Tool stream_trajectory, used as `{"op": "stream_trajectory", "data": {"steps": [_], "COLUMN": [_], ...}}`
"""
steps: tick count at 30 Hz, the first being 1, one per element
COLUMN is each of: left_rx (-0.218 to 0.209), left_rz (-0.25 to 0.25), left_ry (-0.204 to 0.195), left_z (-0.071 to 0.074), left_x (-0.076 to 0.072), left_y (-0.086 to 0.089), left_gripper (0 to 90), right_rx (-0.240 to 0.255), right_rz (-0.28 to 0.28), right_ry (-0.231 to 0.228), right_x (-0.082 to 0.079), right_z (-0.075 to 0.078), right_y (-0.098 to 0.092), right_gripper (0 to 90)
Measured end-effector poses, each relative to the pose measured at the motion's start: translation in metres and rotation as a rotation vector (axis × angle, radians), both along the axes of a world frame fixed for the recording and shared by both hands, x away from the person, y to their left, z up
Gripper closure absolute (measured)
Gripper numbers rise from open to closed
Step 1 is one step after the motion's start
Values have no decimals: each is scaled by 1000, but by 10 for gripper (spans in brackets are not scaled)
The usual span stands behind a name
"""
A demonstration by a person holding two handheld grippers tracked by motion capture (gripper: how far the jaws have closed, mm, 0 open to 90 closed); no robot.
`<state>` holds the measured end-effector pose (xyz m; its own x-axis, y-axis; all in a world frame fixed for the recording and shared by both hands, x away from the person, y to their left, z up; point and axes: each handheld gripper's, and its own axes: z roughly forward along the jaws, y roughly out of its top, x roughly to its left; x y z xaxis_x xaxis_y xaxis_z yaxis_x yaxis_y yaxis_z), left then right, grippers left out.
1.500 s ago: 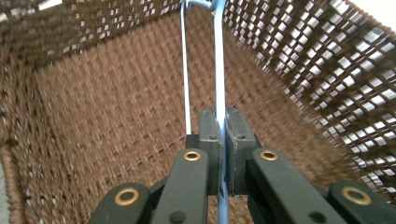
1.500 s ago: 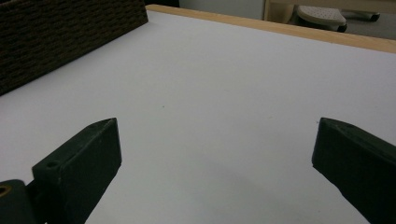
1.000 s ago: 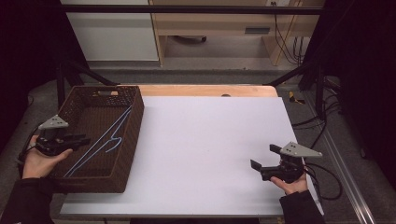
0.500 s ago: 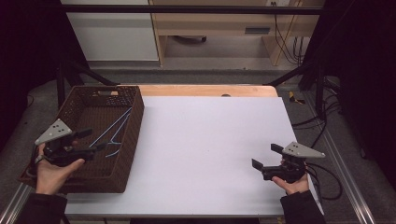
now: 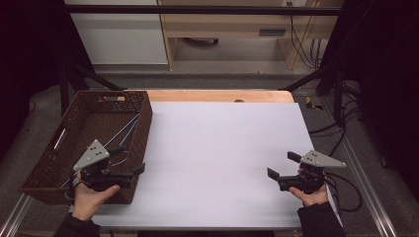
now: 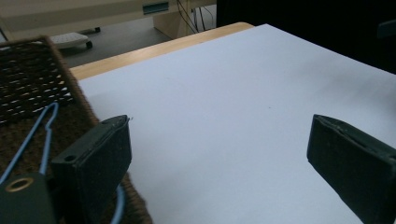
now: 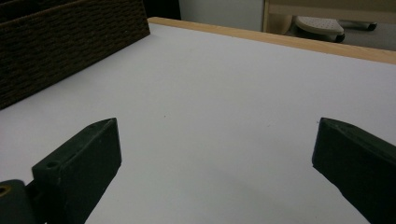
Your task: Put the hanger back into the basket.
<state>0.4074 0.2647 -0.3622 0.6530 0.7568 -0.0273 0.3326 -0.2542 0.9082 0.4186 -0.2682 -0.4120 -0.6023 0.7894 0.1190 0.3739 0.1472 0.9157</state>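
The left gripper [image 5: 129,160] has been sliding toward the basket's near right corner, its jaws just opening wide, gripping nothing. The blue wire hanger [image 5: 121,136] is lying inside the dark woven wicker basket [image 5: 54,148]. The right gripper [image 5: 281,165] is resting open and empty over the white table [image 5: 217,148].

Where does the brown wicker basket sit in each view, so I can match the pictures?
High view: basket at left, on the table's left edge.
Left gripper view: basket at upper left, beside the left jaw.
Right gripper view: basket wall at upper left.
Shared landmark: the table's wooden far edge.
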Motion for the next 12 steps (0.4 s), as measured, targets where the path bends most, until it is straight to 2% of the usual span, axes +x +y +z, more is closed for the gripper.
{"op": "stream_trajectory", "data": {"steps": [4,9,12], "left_rx": [33,-5,-9], "left_rz": [-20,-30,-30], "left_ry": [-4,-4,-7], "left_z": [-11,-20,-22], "left_x": [1,-1,-2], "left_y": [-13,-18,-20], "left_gripper": [66,69,69], "right_rx": [-2,2,1], "right_rz": [1,-5,-1], "right_ry": [-2,-3,-2], "right_x": [0,0,0], "right_z": [0,0,0], "right_y": [0,0,-1], "right_gripper": [17,17,17]}}
